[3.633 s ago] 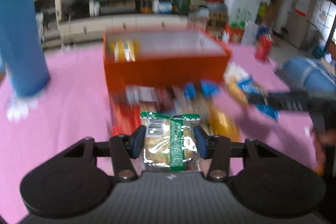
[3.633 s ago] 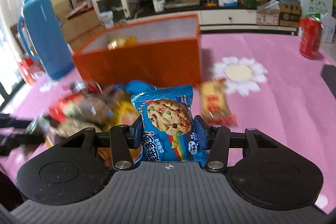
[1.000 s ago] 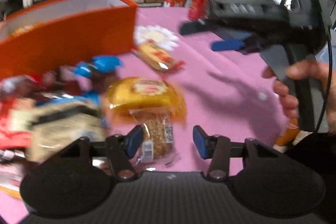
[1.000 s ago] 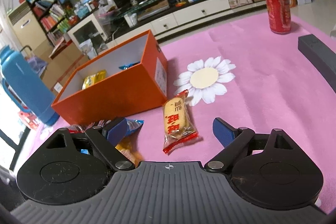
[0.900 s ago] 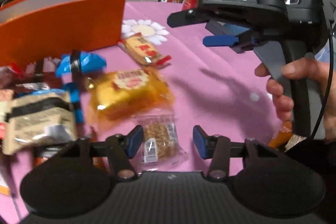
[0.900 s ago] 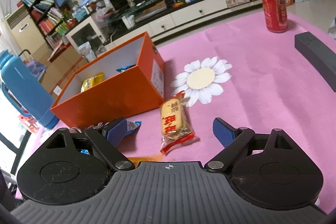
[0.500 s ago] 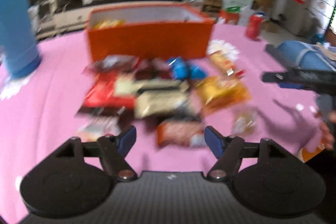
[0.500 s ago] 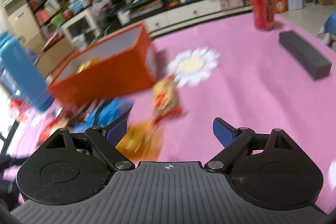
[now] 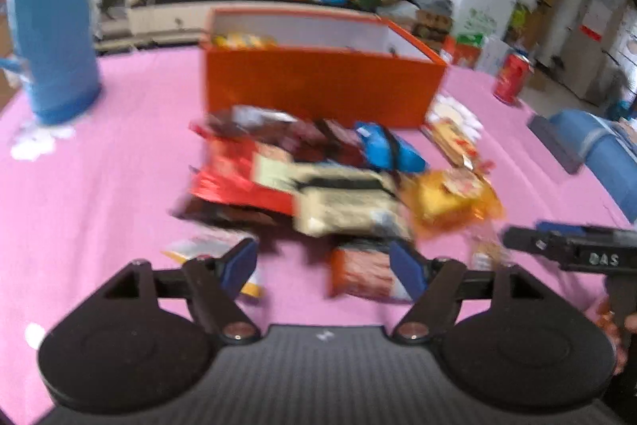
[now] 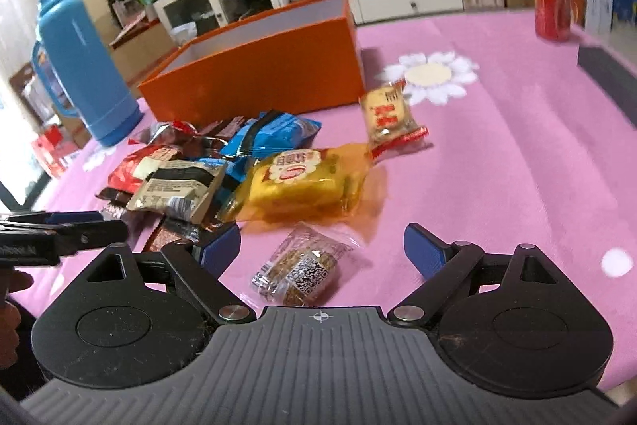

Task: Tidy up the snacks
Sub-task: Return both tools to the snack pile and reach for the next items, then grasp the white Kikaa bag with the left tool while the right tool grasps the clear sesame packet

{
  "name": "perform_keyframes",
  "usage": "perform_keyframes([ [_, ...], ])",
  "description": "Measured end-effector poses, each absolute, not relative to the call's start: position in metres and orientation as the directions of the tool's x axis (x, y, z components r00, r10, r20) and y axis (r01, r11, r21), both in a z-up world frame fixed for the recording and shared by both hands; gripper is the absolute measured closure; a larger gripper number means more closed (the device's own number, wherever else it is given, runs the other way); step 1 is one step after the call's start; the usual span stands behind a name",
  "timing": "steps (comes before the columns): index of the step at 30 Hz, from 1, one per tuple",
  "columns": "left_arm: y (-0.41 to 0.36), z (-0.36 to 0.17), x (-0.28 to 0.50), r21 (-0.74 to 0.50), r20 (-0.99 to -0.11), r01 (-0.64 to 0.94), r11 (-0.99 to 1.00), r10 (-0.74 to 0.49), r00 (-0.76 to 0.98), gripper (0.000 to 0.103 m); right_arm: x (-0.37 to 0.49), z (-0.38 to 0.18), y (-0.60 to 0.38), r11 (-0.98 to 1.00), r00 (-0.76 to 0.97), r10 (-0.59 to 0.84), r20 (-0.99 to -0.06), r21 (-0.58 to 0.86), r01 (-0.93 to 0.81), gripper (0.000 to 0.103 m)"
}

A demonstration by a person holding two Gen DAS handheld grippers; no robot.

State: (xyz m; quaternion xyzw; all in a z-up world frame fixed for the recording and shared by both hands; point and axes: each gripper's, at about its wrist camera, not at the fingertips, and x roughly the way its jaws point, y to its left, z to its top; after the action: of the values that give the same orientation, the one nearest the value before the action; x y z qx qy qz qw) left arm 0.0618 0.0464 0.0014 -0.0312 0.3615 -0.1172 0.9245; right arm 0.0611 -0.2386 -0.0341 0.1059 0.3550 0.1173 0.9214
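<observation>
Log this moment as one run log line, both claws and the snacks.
left claw: opening, empty | right claw: open, empty, over clear-wrapped snack | snack pile: on cloth | orange box: behind pile

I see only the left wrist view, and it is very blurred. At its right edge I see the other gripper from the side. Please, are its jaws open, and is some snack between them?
Observer: Yes. The right gripper has its jaws wide open. A small clear packet with a square code on its label lies between them, and neither pad touches it.
Operator: Thank you. Is something beside the packet that can block the jaws?
Observer: Not at its sides, where only the pink cloth shows. A yellow cake pack lies just beyond the packet. I cannot tell whether the two touch.
</observation>
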Motion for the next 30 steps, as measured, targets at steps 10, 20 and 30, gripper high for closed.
perform_keyframes([
  [10,0.081,-0.016,0.105,-0.01,-0.743,0.228,0.974,-0.16,0.65,0.018,0.074,-0.04,-0.253,0.932,0.7,0.318,-0.64,0.348,-0.104,0.023],
  [20,0.072,-0.044,0.131,-0.033,-0.803,0.249,0.968,-0.174,0.57,0.047,0.074,-0.043,-0.244,0.959,0.702,0.261,-0.663,0.259,-0.112,0.023],
  [30,0.091,-0.04,0.07,-0.033,-0.816,0.173,0.984,-0.126,0.564,0.051,0.073,-0.043,-0.247,0.952,0.699,0.282,-0.658,0.284,-0.117,0.023],
])
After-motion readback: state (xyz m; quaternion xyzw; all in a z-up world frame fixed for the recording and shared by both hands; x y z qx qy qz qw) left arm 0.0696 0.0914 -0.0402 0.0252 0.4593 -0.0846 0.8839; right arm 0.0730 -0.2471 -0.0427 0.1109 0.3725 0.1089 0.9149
